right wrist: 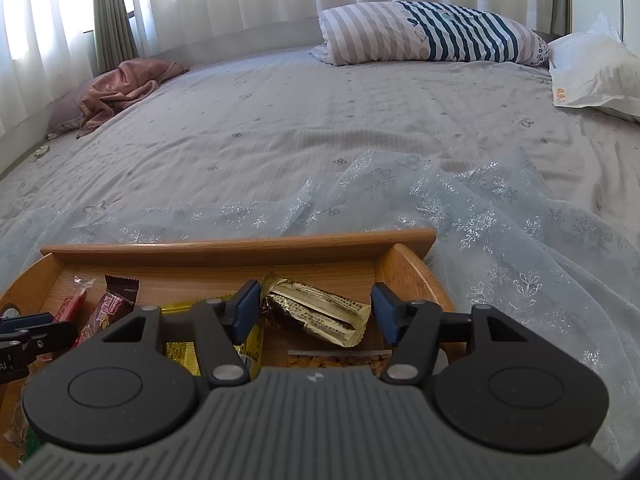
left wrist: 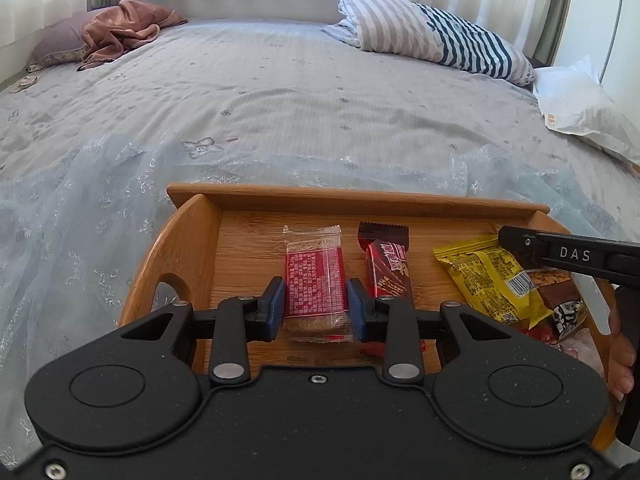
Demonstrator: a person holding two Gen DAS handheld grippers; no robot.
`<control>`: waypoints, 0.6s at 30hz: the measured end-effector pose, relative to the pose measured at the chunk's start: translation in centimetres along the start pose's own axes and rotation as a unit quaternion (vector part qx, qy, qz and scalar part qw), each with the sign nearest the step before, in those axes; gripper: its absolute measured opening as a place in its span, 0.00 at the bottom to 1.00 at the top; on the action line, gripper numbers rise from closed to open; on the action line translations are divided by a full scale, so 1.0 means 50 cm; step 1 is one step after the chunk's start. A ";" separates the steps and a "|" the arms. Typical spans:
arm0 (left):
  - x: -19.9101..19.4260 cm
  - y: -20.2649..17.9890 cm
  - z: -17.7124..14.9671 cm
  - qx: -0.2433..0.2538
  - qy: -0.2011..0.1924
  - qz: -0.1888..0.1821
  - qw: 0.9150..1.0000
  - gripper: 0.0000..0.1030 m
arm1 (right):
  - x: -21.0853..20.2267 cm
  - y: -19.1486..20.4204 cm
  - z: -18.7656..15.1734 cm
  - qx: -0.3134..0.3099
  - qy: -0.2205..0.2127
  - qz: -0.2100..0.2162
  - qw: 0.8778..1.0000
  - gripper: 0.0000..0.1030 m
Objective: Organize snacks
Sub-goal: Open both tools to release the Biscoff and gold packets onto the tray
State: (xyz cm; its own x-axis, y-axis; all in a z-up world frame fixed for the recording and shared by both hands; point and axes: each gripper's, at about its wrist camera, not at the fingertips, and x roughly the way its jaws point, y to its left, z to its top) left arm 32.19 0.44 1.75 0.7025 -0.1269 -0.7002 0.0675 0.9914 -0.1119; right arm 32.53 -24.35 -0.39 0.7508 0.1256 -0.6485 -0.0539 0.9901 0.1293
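A wooden tray [left wrist: 248,240] lies on the bed and holds wrapped snacks. My left gripper [left wrist: 316,300] straddles a red-and-clear biscuit packet [left wrist: 316,280]; the blue pads sit at its sides with slight gaps, so it reads open. A dark red chocolate bar [left wrist: 386,264] lies to its right, then a yellow packet [left wrist: 492,276] and more snacks. My right gripper [right wrist: 316,306] is open over a gold-wrapped bar [right wrist: 320,310] at the tray's right end [right wrist: 404,272]. It also shows in the left wrist view [left wrist: 568,254].
A sheer blue cloth [right wrist: 480,216] lies under the tray on the grey bedspread [left wrist: 280,92]. A striped pillow [left wrist: 432,32], a white pillow [right wrist: 596,72] and a brown cloth [left wrist: 124,28] lie at the far side.
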 end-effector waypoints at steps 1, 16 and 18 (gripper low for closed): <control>0.000 -0.001 0.001 0.000 0.001 0.000 1.000 0.31 | 0.002 0.000 0.000 0.001 0.003 0.001 1.000 0.67; -0.108 0.008 -0.009 0.011 -0.026 0.004 1.000 0.79 | -0.088 -0.004 -0.009 0.008 -0.019 0.018 1.000 0.88; -0.133 0.009 -0.024 0.017 -0.026 -0.001 1.000 0.82 | -0.115 0.001 -0.019 -0.003 -0.024 0.023 0.999 0.88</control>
State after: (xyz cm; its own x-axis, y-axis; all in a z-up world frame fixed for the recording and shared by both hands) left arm 26.69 1.67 5.51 0.7385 -0.1270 -0.6622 0.0923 0.9919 -0.0874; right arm 27.59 -24.95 2.65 0.7787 0.1672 -0.6047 -0.0926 0.9839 0.1528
